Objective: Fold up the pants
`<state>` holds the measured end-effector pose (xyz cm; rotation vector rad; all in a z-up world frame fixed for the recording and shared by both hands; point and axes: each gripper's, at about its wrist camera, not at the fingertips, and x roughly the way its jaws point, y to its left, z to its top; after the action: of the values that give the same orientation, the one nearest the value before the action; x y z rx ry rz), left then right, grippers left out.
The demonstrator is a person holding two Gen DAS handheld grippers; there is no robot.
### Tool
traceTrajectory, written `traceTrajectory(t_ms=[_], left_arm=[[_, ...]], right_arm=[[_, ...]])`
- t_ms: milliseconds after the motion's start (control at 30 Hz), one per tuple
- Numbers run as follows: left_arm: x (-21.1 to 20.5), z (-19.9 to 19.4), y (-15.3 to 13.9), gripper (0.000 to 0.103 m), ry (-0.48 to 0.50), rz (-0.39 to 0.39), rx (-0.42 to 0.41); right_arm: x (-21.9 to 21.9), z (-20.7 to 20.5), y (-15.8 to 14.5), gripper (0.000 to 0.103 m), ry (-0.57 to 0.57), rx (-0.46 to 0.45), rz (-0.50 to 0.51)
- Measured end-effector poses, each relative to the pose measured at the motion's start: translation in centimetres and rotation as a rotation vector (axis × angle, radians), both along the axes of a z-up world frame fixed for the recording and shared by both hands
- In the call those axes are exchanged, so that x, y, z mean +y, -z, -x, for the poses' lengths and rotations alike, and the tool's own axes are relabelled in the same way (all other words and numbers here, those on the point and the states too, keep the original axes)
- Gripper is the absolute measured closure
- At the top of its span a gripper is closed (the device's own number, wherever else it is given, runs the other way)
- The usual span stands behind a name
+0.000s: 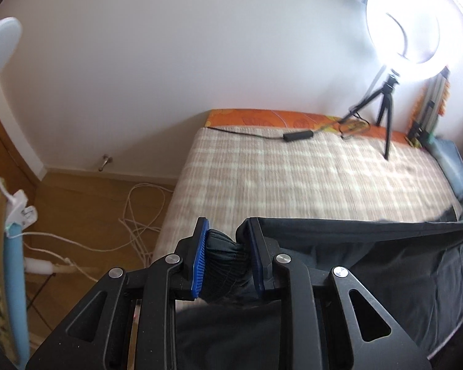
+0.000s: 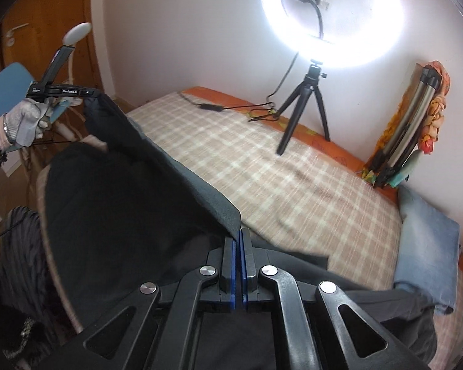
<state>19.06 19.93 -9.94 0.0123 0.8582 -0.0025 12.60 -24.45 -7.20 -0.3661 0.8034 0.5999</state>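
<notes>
Stretching the dark pants (image 2: 123, 191) taut above the bed's (image 2: 293, 185) near edge, both fingers pinching cloth, for folding.

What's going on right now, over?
Left gripper, right gripper both clamped on black pants, stretched above bed. Tripod stands farther back.

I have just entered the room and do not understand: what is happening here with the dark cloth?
A person is folding dark pants over a bed with a checked cover. The left gripper pinches a bunched part of the fabric, and the right gripper is shut on another edge. The cloth hangs stretched between them, lifted off the bed. A ring light on a tripod stands behind.
</notes>
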Motion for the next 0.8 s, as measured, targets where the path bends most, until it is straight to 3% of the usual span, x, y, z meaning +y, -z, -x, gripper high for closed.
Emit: traceTrajectory(t_ms=[233,500,667,800], left_arm=[[0.5,5.8,2.3,0.080,0.044,0.008,0.029],[1.3,10.9,4.6,0.079,0.050,0.079,0.012],[3.1,13.9,5.1,0.069,0.041,0.155,0.013],[4.4,16.7,5.4,0.056,0.034,0.194,0.032]], right_arm=[[-0.6,6.7,2.4,0.103,-0.060,0.076,0.018],[-0.5,10.3,5.7,0.103,-0.078,0.127,0.069],[-0.1,11.5,7.2,0.103,-0.113,0.178,0.120],[0.2,12.4,8.7,0.093,-0.184,0.264,0.180]])
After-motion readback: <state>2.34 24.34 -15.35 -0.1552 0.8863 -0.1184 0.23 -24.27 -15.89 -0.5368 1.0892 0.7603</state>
